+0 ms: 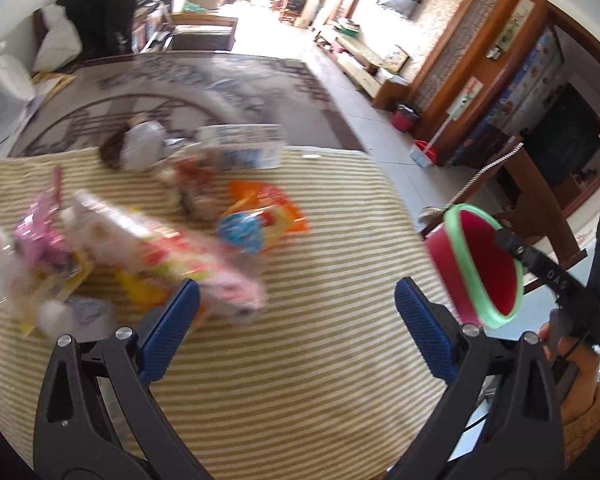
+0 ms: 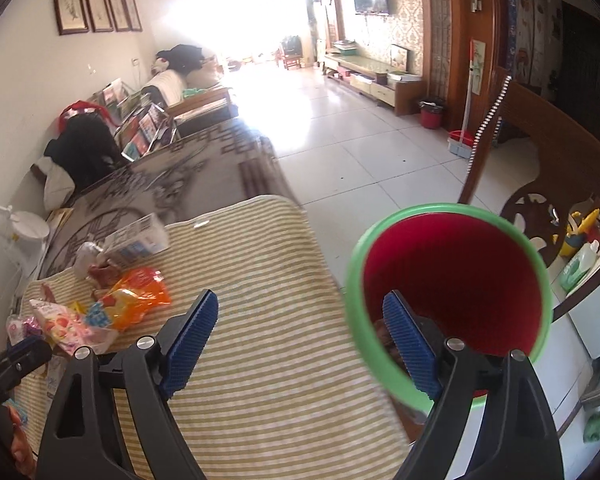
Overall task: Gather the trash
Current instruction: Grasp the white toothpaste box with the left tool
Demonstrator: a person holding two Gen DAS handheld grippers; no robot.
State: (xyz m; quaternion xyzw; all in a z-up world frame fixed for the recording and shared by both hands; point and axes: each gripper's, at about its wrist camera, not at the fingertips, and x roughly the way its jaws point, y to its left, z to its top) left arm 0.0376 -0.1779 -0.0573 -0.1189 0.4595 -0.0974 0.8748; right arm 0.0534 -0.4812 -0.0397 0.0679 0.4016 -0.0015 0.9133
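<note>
1. 2 grippers show, each with blue ribbed pads spread wide and nothing between them: the left gripper (image 1: 296, 308) hangs over a striped cloth (image 1: 300, 380), the right gripper (image 2: 300, 320) over the same cloth's right edge.
2. The trash lies in a loose heap on the cloth's far left part. In the left wrist view it sits ahead and left of the jaws, blurred.
3. A pink wrapper (image 1: 204, 276) reaches closest; its near end lies just beside the left finger's tip, outside the gap. Whether they touch I cannot tell.
4. An orange wrapper (image 1: 268, 208) lies farther out, ahead of the gap between the jaws, well apart from both pads.
5. A white carton (image 1: 244, 146) lies on its side at the cloth's far edge, with a crumpled white piece (image 1: 140, 146) to its left.
6. A red bin (image 2: 456, 292) with a green rim is tipped, its mouth facing the right wrist camera. The right gripper's right finger reaches past the rim into the mouth; the left finger stays outside, over the cloth.
7. In the left wrist view the bin sits just right of that gripper's right finger, at the cloth's right edge.
8. From the right wrist view the heap lies far left of the jaws, well apart from the bin.
</note>
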